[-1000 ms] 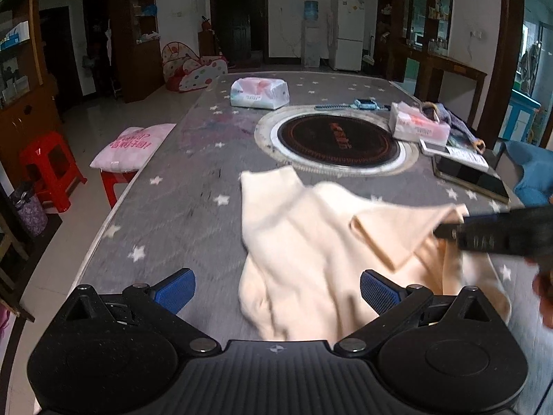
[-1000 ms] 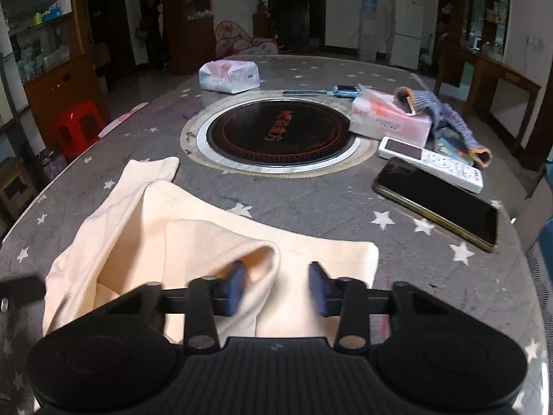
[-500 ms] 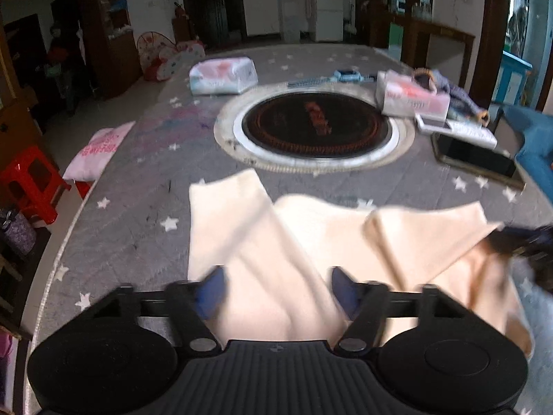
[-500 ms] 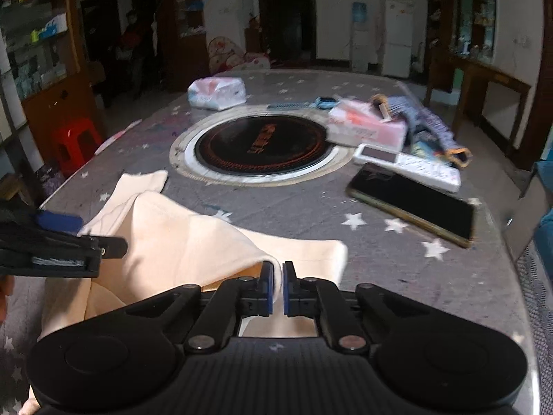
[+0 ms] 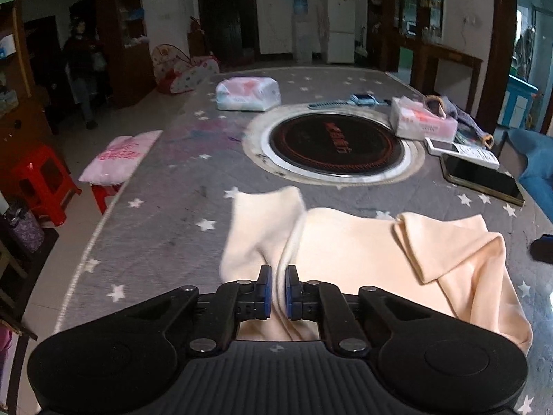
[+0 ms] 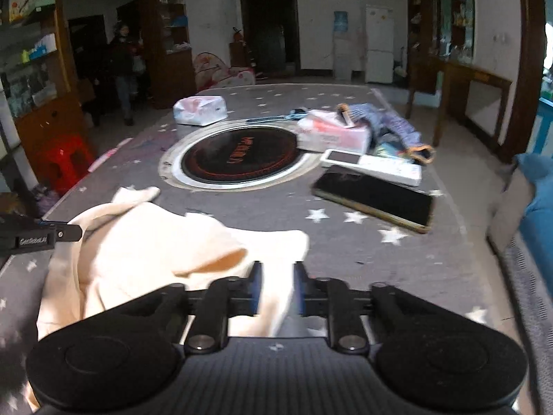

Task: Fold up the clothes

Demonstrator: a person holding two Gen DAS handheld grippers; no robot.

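Garment point(image 5: 349, 252) lies lengthwise across table point(image 5: 166, 228), sleeve pointing away, left gripper point(image 5: 277, 290) pinching

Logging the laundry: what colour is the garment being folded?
Pale cream garment, clearest in the left wrist view.

A pale cream-peach fabric garment point(image 5: 349, 252) lies on a grey tablecloth dotted with white stars point(image 5: 166, 228). The round inset cooktop point(image 5: 335, 145) is black with red ring markings. Gripper finger pads point(image 5: 266, 290) are blue; a plastic stool point(image 5: 38, 180) is red.
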